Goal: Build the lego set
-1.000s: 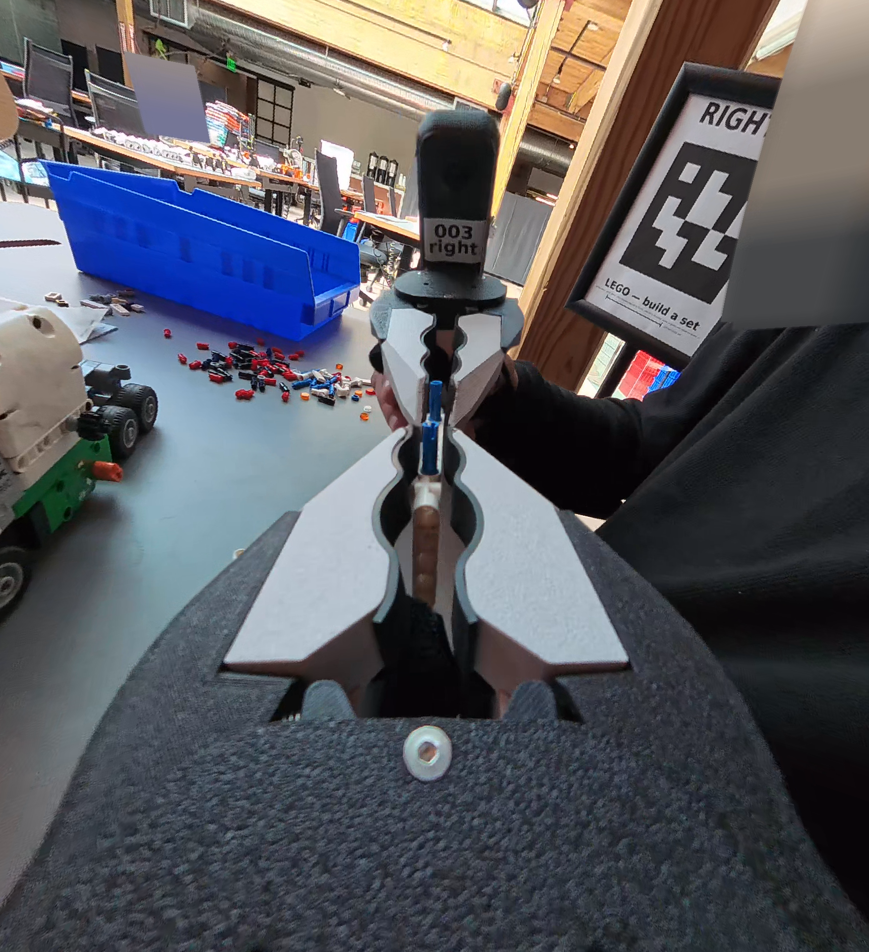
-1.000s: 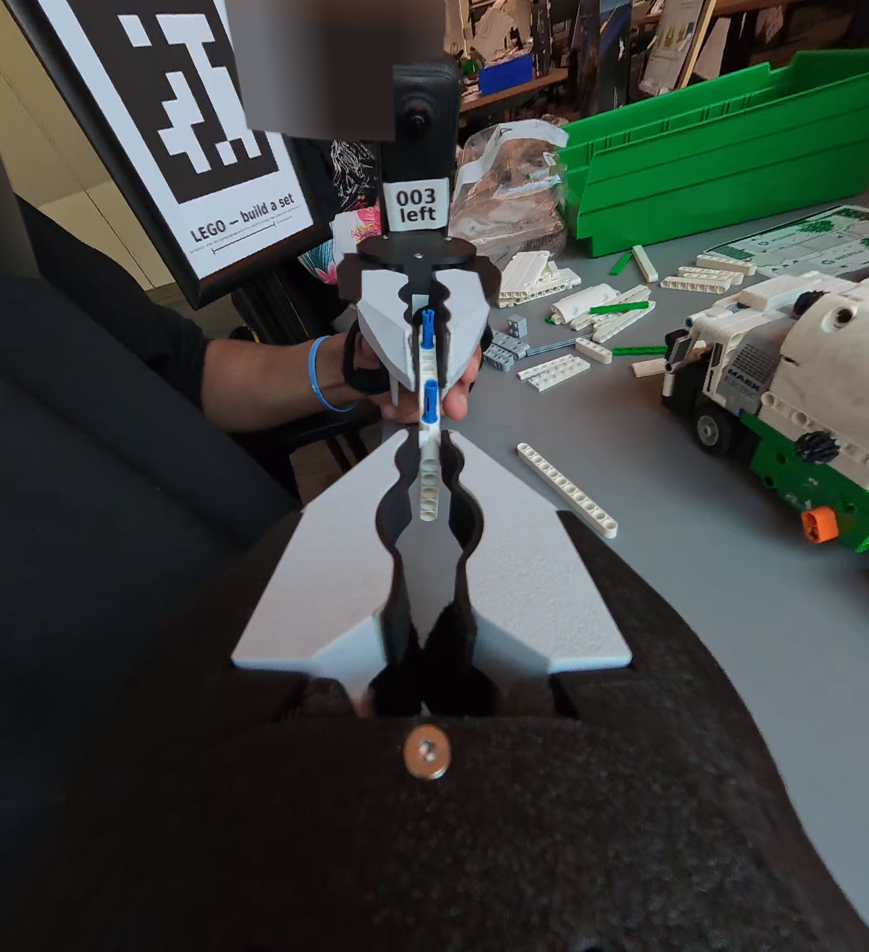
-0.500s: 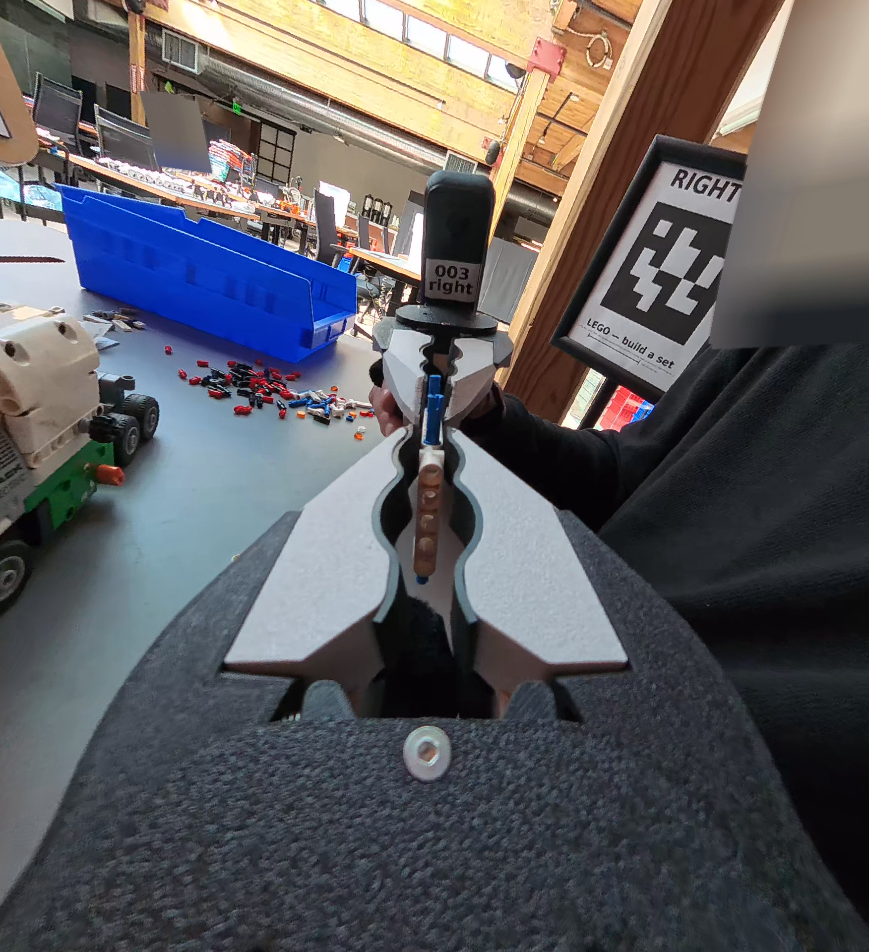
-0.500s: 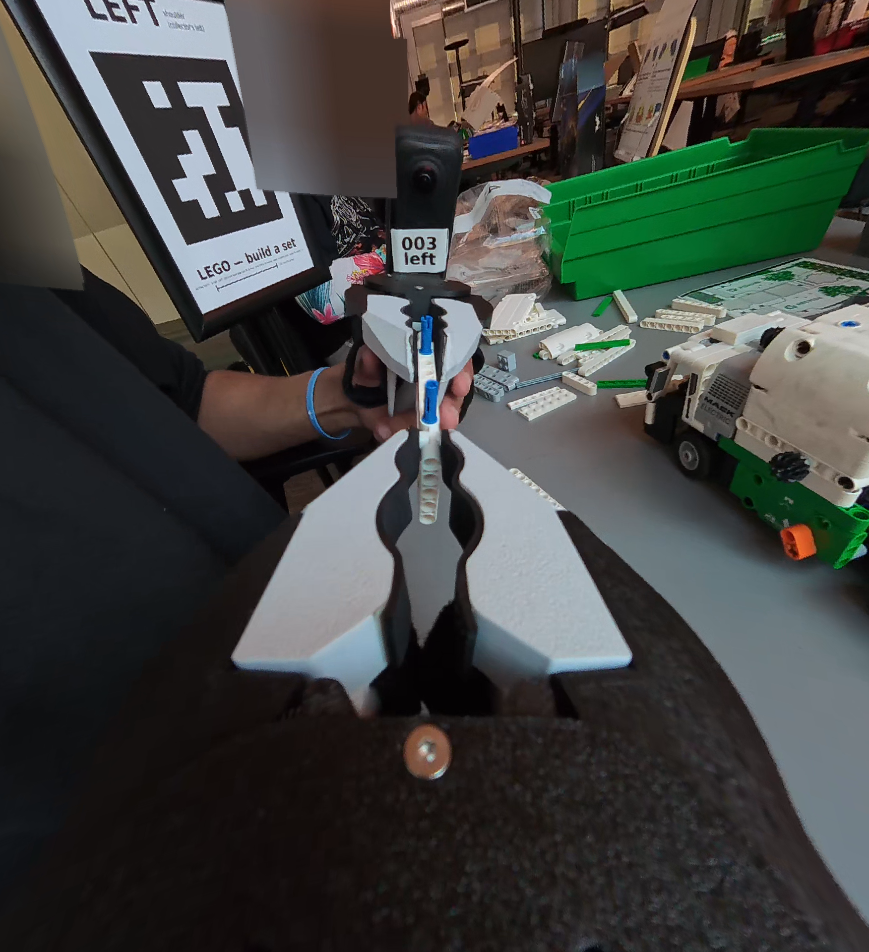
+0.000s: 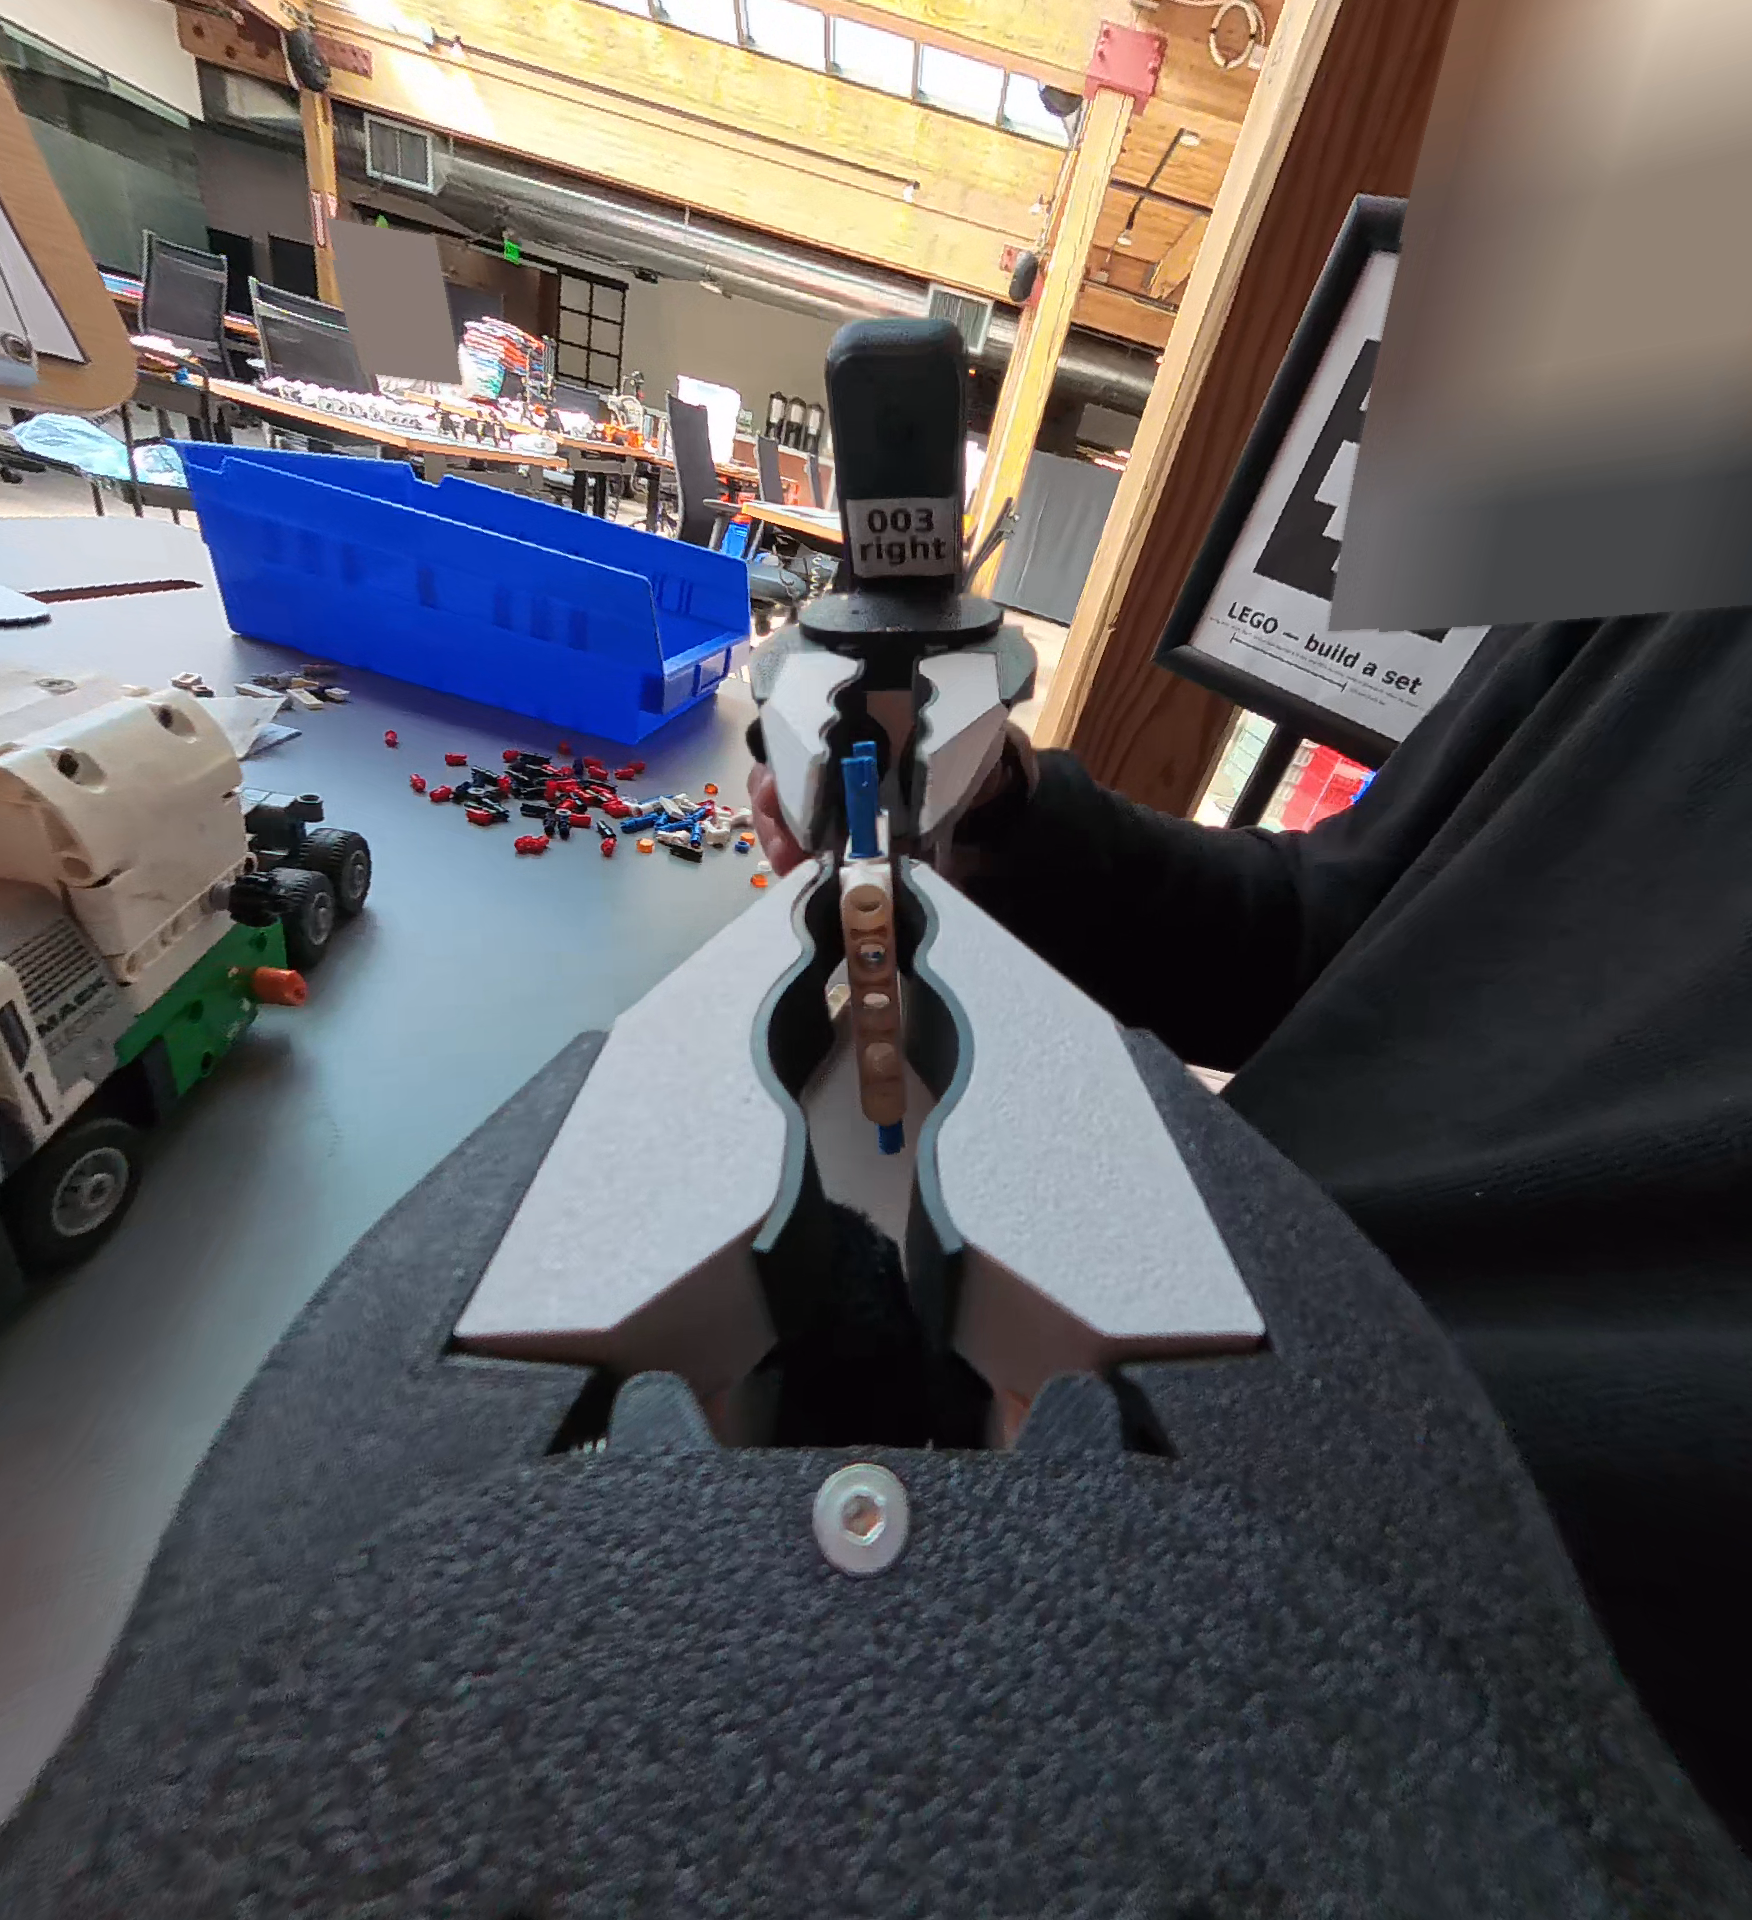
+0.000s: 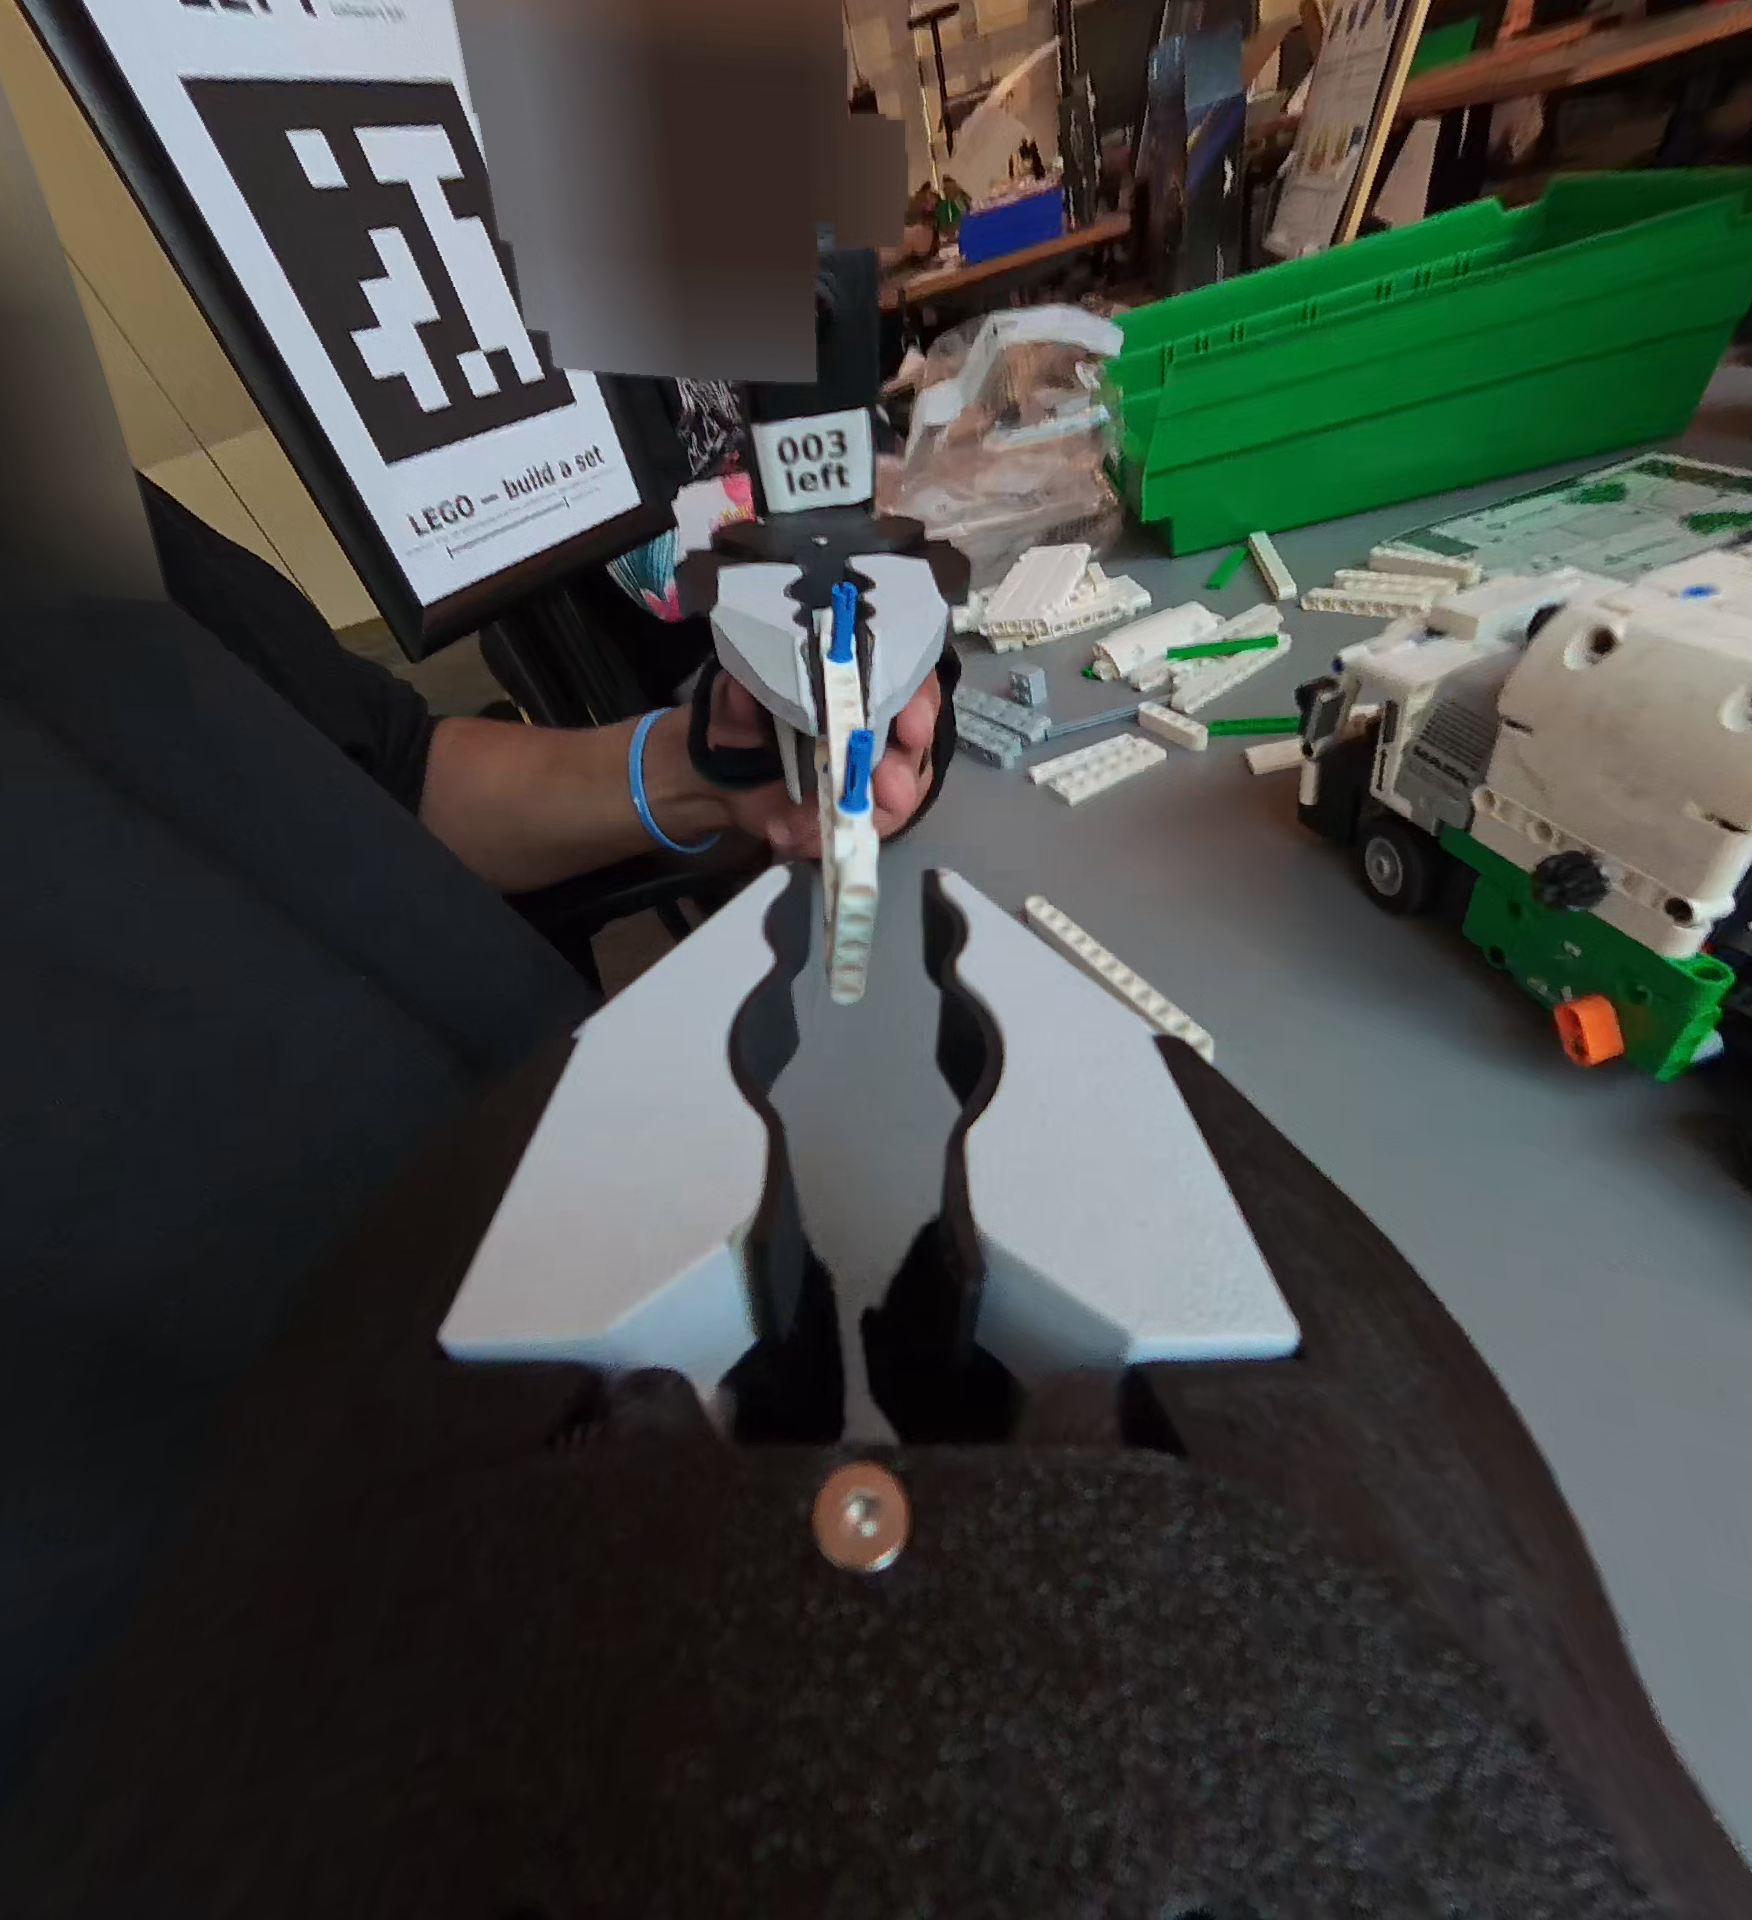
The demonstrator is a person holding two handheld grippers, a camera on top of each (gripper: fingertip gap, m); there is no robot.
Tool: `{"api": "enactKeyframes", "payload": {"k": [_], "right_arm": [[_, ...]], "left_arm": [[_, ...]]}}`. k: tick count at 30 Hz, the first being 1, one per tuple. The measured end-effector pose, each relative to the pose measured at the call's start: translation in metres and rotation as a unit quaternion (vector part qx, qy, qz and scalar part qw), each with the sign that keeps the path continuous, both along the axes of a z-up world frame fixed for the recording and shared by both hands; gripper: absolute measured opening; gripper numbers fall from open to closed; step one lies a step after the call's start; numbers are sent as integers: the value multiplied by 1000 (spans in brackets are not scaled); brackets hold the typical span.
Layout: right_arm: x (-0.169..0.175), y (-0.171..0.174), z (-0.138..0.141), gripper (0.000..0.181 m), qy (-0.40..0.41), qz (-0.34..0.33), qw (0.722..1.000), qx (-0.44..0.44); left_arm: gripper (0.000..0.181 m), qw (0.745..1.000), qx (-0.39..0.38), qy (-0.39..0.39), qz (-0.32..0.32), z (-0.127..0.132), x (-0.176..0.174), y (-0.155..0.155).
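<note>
A largely built truck [image 6: 1599,790] is seen at the right edge. A white beam [image 5: 874,997] with blue pins is clamped in the left gripper [image 5: 856,904]; the right gripper [image 6: 856,894] is parted, empty. Loose parts [image 6: 1111,665] remain unfitted.

Left tongs [image 5: 864,883] clamped tight; right tongs [image 6: 856,894] parted, facing them

White-and-green truck [image 5: 72,935] cut off by left edge; cab hidden.
</note>
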State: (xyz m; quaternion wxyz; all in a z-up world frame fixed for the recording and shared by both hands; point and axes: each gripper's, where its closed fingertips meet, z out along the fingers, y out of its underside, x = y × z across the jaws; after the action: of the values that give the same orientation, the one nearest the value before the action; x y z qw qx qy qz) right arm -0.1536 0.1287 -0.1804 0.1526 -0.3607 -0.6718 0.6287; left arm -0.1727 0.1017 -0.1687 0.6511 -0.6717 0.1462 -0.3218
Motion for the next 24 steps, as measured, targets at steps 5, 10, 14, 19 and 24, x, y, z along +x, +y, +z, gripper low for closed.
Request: {"api": "enactKeyframes", "payload": {"k": [5, 10, 14, 19, 24], "right_arm": [[21, 37, -51, 28, -137, -66, 968, 201], [27, 31, -89, 25, -193, -89, 933, 290], [23, 31, -102, 17, -206, -82, 924, 311], [11, 25, -106, 9, -193, -68, 922, 328], [8, 26, -106, 6, -192, -68, 922, 330]], "left_arm": [[6, 997, -7, 38, 60, -7, -19, 5], [6, 998, -10, 1, 59, -3, -28, 5], [6, 999, -8, 1, 52, -2, -25, 3], [6, 999, -13, 25, 46, -6, -19, 4], [6, 998, -16, 40, 49, -9, -17, 4]]}}
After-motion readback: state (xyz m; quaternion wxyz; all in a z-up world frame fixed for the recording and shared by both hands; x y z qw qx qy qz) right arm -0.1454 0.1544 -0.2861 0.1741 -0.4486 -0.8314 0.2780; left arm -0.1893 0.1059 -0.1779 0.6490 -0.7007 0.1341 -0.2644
